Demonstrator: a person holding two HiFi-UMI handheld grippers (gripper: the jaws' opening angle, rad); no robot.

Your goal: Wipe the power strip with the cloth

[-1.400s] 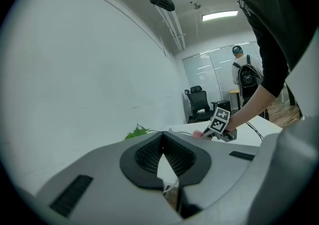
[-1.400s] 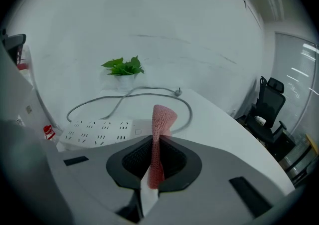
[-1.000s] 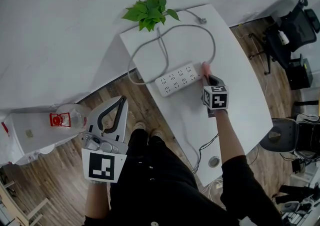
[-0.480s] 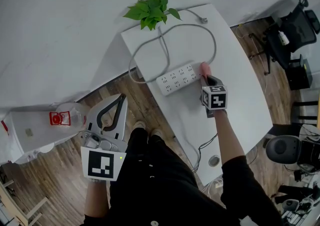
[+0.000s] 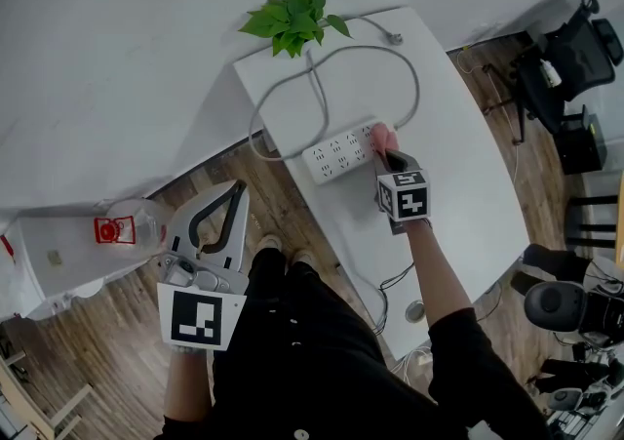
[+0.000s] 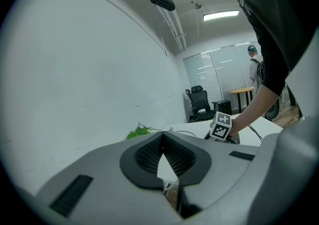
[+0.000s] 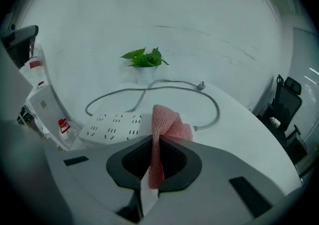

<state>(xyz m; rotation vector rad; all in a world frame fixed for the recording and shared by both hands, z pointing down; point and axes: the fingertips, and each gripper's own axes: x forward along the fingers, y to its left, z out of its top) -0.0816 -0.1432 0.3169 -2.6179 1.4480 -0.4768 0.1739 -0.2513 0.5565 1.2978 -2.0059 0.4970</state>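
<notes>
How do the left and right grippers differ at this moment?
The right gripper is clamped on the pink cloth; the left gripper has nothing between its jaws. The right gripper is over the table, at the end of the power strip, while the left gripper hangs off to the side above the wood floor. Both have their jaws closed.

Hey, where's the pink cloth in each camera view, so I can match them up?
Head view: the pink cloth sits right of centre, at the power strip's right end, held by the right gripper.
Left gripper view: not visible.
Right gripper view: centre, pinched between the jaws, hanging towards the table.
Shared landmark: the green plant.
</notes>
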